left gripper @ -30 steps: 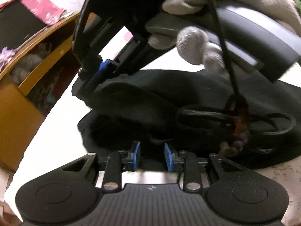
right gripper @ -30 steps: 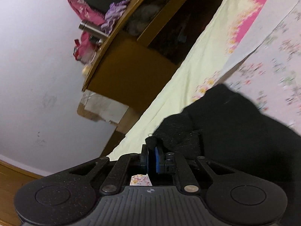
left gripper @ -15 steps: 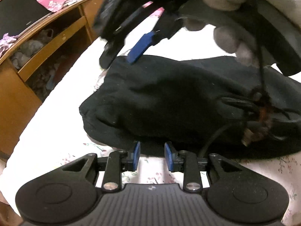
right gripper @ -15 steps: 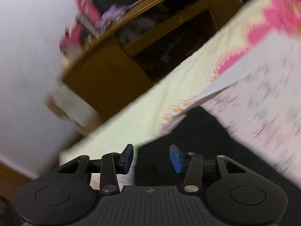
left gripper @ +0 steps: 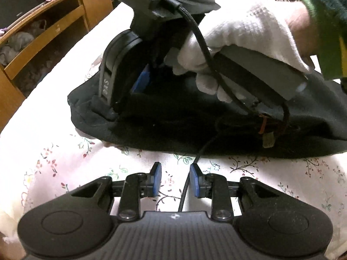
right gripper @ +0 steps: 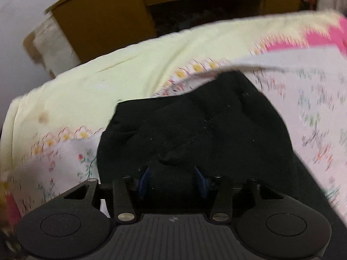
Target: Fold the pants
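In the right wrist view, the right gripper is now pressed down into the black pants, its blue pads standing either side of a raised bunch of the cloth; a second ago they were clenched on a small tuft held above the bed, then were released half a second ago. The jaws are closing again at this moment with cloth between them, though whether the pads already press on it cannot be told, so a fresh hold near the folded edge is judged to be under way. Beyond that gripper the pants are spread over the flowered bed sheet, with a wooden cabinet further off. In the left wrist view, the left gripper is held released and empty over bare sheet, its gap unchanged, with a cable hanging between the pads. Just ahead of it lies the near edge of the pants, which sat under its fingertips a second ago. Further on, a gloved hand is seen carrying the other gripper down onto the pile.
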A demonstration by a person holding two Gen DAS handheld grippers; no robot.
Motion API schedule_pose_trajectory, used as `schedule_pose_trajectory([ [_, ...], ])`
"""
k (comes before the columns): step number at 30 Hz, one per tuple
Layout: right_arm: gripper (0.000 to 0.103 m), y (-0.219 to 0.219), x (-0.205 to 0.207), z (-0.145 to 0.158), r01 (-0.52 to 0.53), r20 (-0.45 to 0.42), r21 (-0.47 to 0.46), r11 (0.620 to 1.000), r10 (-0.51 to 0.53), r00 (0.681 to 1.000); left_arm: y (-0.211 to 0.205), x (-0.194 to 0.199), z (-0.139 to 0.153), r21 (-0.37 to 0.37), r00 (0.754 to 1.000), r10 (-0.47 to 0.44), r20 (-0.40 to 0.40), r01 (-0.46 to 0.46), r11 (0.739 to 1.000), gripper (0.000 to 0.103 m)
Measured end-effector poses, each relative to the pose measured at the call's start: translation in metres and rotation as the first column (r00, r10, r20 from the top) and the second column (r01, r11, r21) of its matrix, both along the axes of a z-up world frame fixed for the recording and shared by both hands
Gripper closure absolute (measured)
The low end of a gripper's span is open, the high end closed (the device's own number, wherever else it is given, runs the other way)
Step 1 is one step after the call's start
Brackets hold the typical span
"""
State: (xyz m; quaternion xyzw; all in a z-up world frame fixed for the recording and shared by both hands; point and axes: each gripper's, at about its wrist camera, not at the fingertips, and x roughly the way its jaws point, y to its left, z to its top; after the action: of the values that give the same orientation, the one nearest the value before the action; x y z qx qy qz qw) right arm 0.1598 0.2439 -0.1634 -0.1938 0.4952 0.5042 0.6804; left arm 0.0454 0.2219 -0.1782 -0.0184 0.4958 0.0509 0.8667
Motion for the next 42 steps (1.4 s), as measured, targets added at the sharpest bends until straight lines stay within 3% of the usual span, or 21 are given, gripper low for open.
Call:
schedule_pose_trajectory([
  [2, 0.092, -0.002, 0.011, -0.005, 0.054, -0.108, 0.016, 0.998, -0.052, 0.993, 0.004, 0.000, 0.001, -0.004, 1.000, 0.004, 0.006, -0.004, 1.000, 0.064],
  [4, 0.103, -0.011, 0.032, -0.008, 0.168, -0.298, 0.042, 0.985, -0.148, 0.943, 0.006, -0.002, 0.003, -0.011, 1.000, 0.009, 0.012, -0.009, 1.000, 0.064],
  [6, 0.103, -0.021, 0.044, -0.008, 0.257, -0.444, 0.076, 0.964, -0.198, 0.874, 0.008, -0.003, 0.004, -0.018, 1.000, 0.017, 0.014, -0.016, 1.000, 0.064],
  [9, 0.103, -0.022, 0.044, -0.002, 0.291, -0.547, 0.112, 0.950, -0.185, 0.816, 0.006, -0.008, 0.007, -0.014, 1.000, 0.014, 0.015, -0.014, 1.000, 0.064],
  [14, 0.103, -0.017, 0.040, 0.012, 0.312, -0.610, 0.163, 0.936, -0.153, 0.778, 0.001, -0.008, 0.007, -0.010, 1.000, 0.001, 0.009, -0.001, 1.000, 0.064],
  [17, 0.103, -0.015, 0.032, 0.012, 0.310, -0.594, 0.197, 0.930, -0.138, 0.793, -0.003, -0.003, 0.004, -0.006, 1.000, -0.017, -0.007, 0.017, 1.000, 0.064],
  [20, 0.103, -0.023, 0.039, 0.000, 0.353, -0.633, 0.200, 0.914, -0.154, 0.758, -0.006, -0.001, 0.005, -0.001, 0.999, -0.036, -0.007, 0.036, 0.999, 0.064],
  [22, 0.102, -0.024, 0.038, -0.005, 0.323, -0.602, 0.201, 0.925, -0.144, 0.786, -0.008, 0.001, 0.004, 0.007, 0.999, -0.040, -0.011, 0.040, 0.999, 0.064],
  [23, 0.100, -0.024, 0.035, -0.006, 0.287, -0.560, 0.185, 0.940, -0.139, 0.816, -0.009, 0.003, 0.004, 0.010, 0.999, -0.046, -0.016, 0.046, 0.999, 0.064],
  [24, 0.093, -0.021, 0.034, -0.011, 0.253, -0.516, 0.150, 0.956, -0.143, 0.845, -0.011, 0.006, 0.004, 0.015, 0.999, -0.051, -0.017, 0.052, 0.999, 0.064],
  [25, 0.094, -0.020, 0.035, -0.018, 0.243, -0.500, 0.116, 0.963, -0.155, 0.852, -0.012, 0.008, 0.005, 0.021, 0.998, -0.057, -0.017, 0.057, 0.998, 0.064],
  [28, 0.094, -0.026, 0.040, -0.022, 0.277, -0.537, 0.114, 0.954, -0.176, 0.825, -0.014, 0.010, 0.004, 0.035, 0.996, -0.082, -0.022, 0.083, 0.996, 0.064],
  [31, 0.079, -0.031, 0.034, 0.005, 0.260, -0.478, 0.191, 0.947, -0.142, 0.867, -0.018, 0.009, 0.005, 0.056, 0.994, -0.107, -0.033, 0.109, 0.993, 0.064],
  [35, 0.076, -0.066, 0.038, 0.044, 0.291, -0.419, 0.274, 0.917, -0.159, 0.894, -0.020, 0.008, 0.016, 0.074, 0.993, -0.118, -0.022, 0.120, 0.990, 0.064],
  [40, 0.072, -0.143, 0.049, 0.074, 0.411, -0.321, 0.288, 0.865, -0.317, 0.892, -0.022, 0.013, 0.056, 0.119, 0.988, -0.139, 0.065, 0.131, 0.984, 0.063],
  [42, 0.070, -0.173, 0.049, 0.078, 0.432, -0.265, 0.256, 0.865, -0.367, 0.892, -0.023, 0.020, 0.063, 0.127, 0.983, -0.159, 0.095, 0.146, 0.981, 0.057],
])
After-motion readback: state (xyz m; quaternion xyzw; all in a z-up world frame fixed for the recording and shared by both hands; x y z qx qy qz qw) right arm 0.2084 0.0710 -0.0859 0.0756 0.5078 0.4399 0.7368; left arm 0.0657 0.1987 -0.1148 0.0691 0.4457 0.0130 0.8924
